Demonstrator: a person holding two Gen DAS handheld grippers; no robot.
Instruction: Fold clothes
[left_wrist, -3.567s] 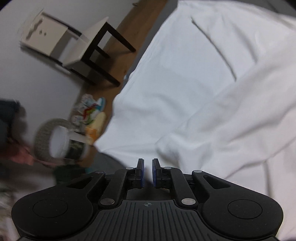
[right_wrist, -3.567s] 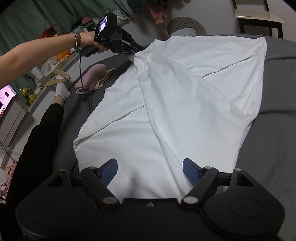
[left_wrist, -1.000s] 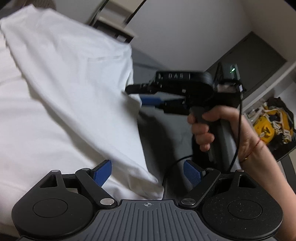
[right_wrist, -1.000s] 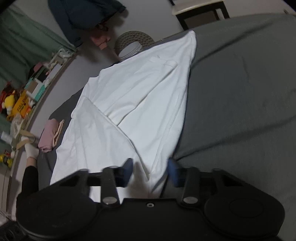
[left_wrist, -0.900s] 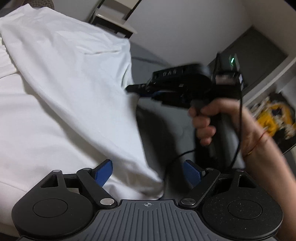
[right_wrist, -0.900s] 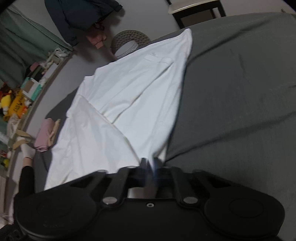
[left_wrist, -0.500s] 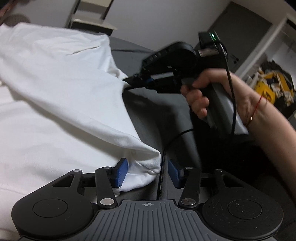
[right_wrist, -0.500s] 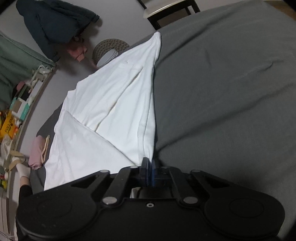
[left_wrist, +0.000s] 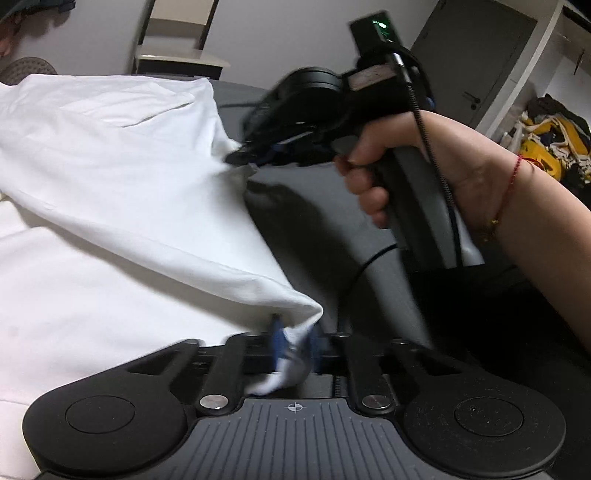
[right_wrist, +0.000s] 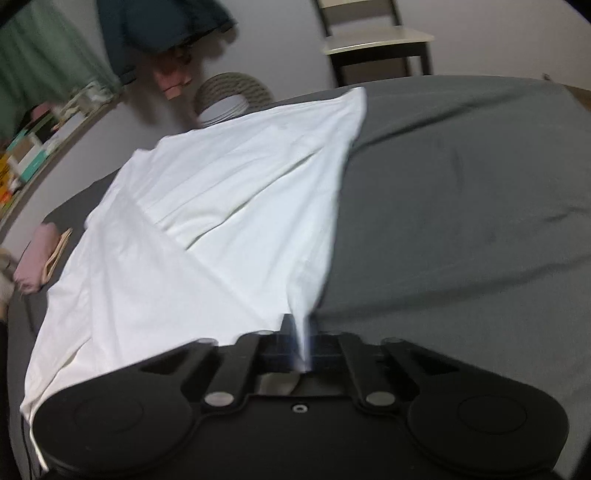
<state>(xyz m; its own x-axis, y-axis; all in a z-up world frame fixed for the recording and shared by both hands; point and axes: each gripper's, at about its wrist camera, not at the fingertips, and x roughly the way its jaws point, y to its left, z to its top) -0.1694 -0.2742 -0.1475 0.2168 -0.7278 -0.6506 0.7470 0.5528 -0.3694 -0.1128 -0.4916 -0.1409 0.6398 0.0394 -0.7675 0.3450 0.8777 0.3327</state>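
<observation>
on my left feed i see the left hand-held gripper (left_wrist: 295, 343) with its blue pads pressed together on a corner of the white garment (left_wrist: 110, 177); a bunched bit of cloth pokes out below the pads. the right hand-held gripper (left_wrist: 245, 160), gripped by the person's right hand (left_wrist: 388, 162), pinches the same raised edge of the garment farther along, so that edge hangs lifted between the two tools while the rest lies spread on the grey bed (left_wrist: 306, 221). a black cable (left_wrist: 354, 280) loops down from the right tool across the sheet near my left fingers. a red thread bracelet (left_wrist: 511, 184) sits on the wrist.

on my right feed the right hand-held gripper (right_wrist: 301, 332) is shut on a thin fold of the garment (right_wrist: 221, 206), which runs up from the pads as a taut ridge toward the far corner of the cloth. the picture is blurred around the pads. the bed (right_wrist: 461, 221) to the right of the garment is bare grey sheet with a few creases.

around the work: a folded pink item (right_wrist: 35, 258) lies on the bed's left edge just beside the garment, a woven round basket (right_wrist: 232, 94) stands beyond the far edge, a dark chair with a pale seat (right_wrist: 376, 40) stands against the wall, dark clothing (right_wrist: 159, 26) hangs above the basket, and a cluttered shelf (right_wrist: 33, 147) runs along the left. a grey door (left_wrist: 476, 55) and a yellow heap (left_wrist: 543, 144) show behind the right arm.
</observation>
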